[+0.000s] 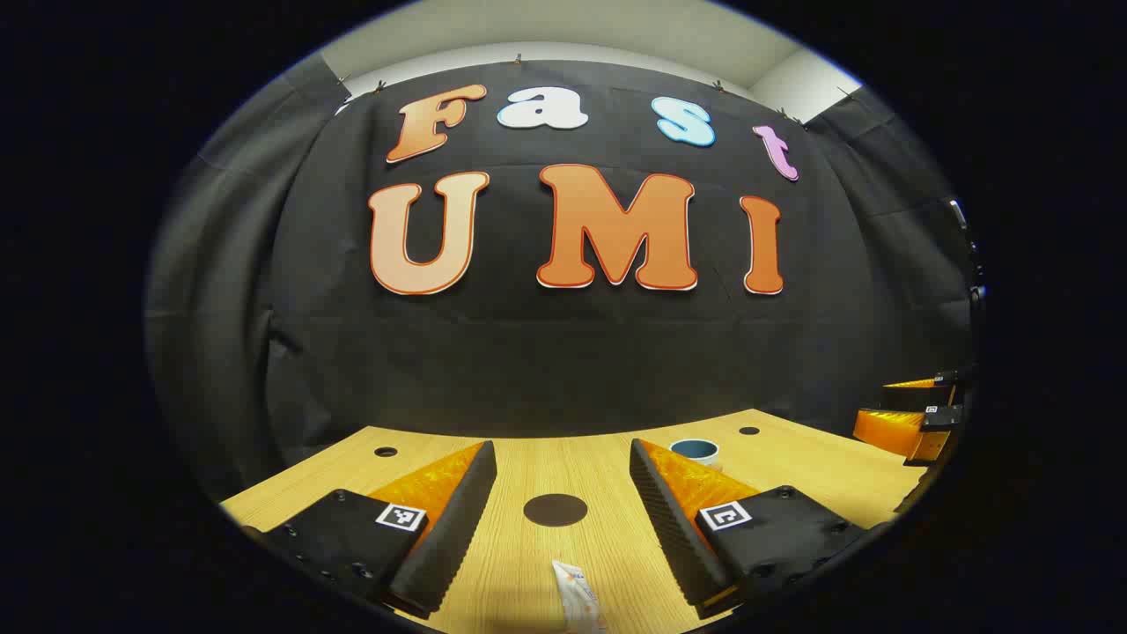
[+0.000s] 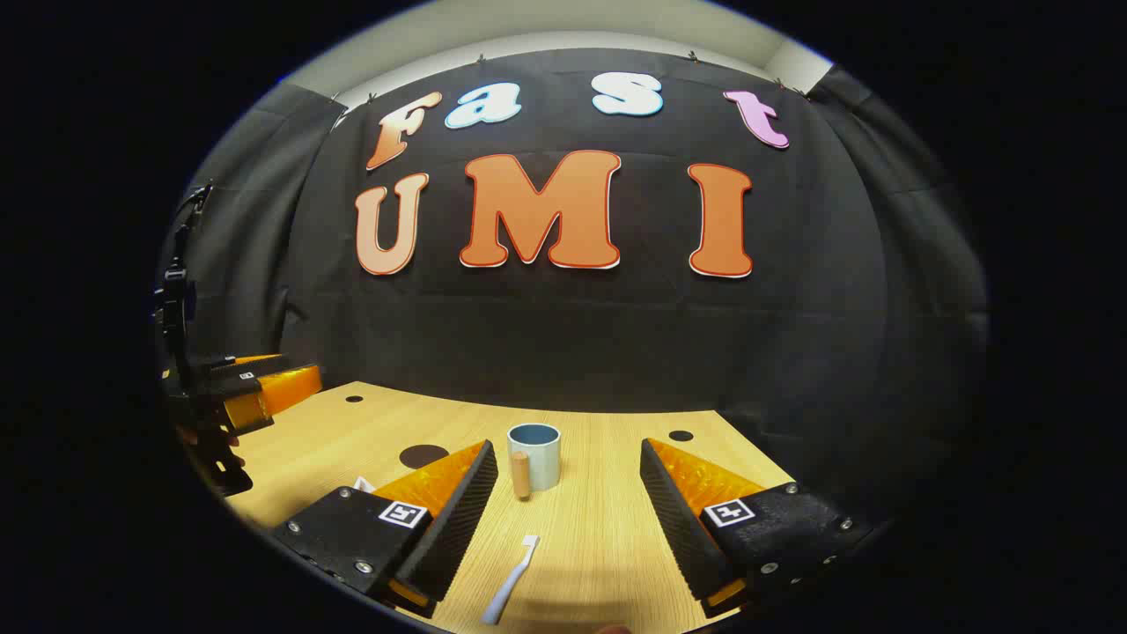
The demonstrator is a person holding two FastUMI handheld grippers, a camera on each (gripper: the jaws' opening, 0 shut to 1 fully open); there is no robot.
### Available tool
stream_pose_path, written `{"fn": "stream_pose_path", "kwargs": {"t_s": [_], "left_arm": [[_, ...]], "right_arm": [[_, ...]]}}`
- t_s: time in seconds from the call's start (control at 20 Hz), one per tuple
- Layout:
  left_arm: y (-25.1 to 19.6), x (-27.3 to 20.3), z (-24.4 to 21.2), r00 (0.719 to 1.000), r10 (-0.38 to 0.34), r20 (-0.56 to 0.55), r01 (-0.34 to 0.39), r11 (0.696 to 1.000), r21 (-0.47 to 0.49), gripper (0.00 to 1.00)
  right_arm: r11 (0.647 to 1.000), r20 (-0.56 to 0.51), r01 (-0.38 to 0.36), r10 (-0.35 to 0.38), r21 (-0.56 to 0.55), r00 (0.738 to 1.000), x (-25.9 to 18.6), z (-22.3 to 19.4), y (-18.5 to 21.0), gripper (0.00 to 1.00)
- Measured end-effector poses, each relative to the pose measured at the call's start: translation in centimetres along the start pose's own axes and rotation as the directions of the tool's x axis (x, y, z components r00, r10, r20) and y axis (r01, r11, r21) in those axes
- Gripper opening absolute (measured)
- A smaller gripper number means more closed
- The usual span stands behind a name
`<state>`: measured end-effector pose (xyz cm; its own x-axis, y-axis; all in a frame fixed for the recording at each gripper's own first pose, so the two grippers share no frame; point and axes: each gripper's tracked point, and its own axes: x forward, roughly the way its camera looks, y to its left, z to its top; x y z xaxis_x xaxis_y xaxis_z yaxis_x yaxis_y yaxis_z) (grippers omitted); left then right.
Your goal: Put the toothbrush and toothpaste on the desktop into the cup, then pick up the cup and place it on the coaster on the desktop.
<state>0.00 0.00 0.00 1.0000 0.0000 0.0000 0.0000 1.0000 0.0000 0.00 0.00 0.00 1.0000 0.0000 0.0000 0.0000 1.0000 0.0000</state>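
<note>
White plastic toothbrush [image 2: 511, 581] lies flat on the wooden desktop [image 2: 599, 528] between the right gripper [image 2: 568, 502]'s wide-open, empty fingers, long axis running away, head toward the grey-blue cup [image 2: 534, 456]. Left gripper [image 1: 563, 502] gapes empty too, white toothpaste tube [image 1: 577, 594] just below it, dark round coaster [image 1: 555, 510] beyond. Nothing's in the cup yet — every step remains!

No legible text, number or brand stands on any item. Toothpaste [image 1: 577, 594]: coloured print on the tube, too small to read. Left gripper [image 1: 559, 445] and right gripper [image 2: 566, 444]: one square black-and-white marker [image 1: 725, 515] on each finger block, bearing a coded pattern, not characters.
</note>
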Motion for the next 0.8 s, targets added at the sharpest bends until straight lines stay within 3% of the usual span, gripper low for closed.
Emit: {"fn": "stream_pose_path", "kwargs": {"t_s": [0.8], "left_arm": [[0.7,0.8,-1.8,0.998,0.002,-0.061,-0.001,1.000,0.020,0.97]], "right_arm": [[0.999,-0.100,-0.033,0.036,0.033,0.994,1.4,-2.3,1.7,0.98]]}}
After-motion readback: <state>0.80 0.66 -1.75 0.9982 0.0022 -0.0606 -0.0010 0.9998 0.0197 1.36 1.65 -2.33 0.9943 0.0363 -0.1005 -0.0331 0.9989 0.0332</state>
